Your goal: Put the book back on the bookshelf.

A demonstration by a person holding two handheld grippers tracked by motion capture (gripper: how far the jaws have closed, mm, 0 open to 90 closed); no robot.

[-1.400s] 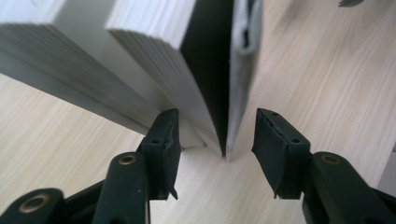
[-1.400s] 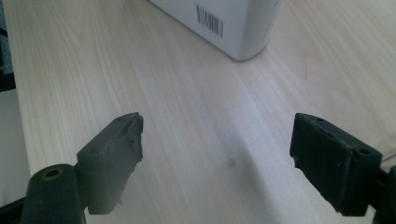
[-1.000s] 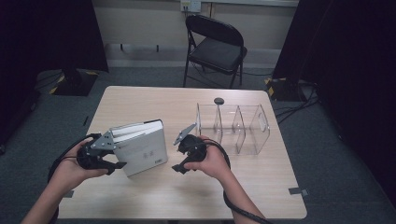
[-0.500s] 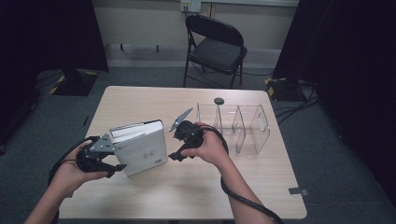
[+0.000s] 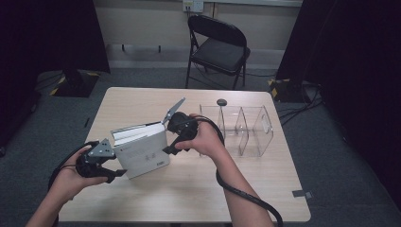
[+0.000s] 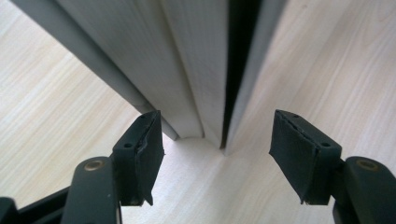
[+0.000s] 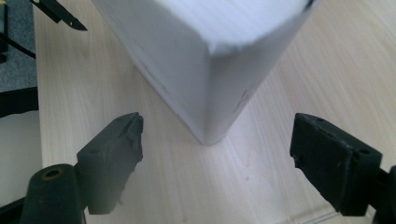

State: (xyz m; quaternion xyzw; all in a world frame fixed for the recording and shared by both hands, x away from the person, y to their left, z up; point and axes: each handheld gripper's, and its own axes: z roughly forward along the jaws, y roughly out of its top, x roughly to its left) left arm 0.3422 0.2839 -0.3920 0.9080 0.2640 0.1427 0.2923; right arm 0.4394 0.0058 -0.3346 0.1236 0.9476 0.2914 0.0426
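Both claws stand wide around the book (image 5: 142, 151), gripping nothing: left gripper (image 6: 215, 154), its jaws just opening, at the spine end; right gripper (image 7: 217, 158) at the opposite corner. Book stands on the table (image 5: 189, 198).

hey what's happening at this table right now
A person works a white book with two handheld grippers on a wooden table. The book stands on edge. The left gripper, whose jaws have just been opening, sits at its spine end without pressing it. The right gripper is open near a corner. A clear divided organizer waits alongside.
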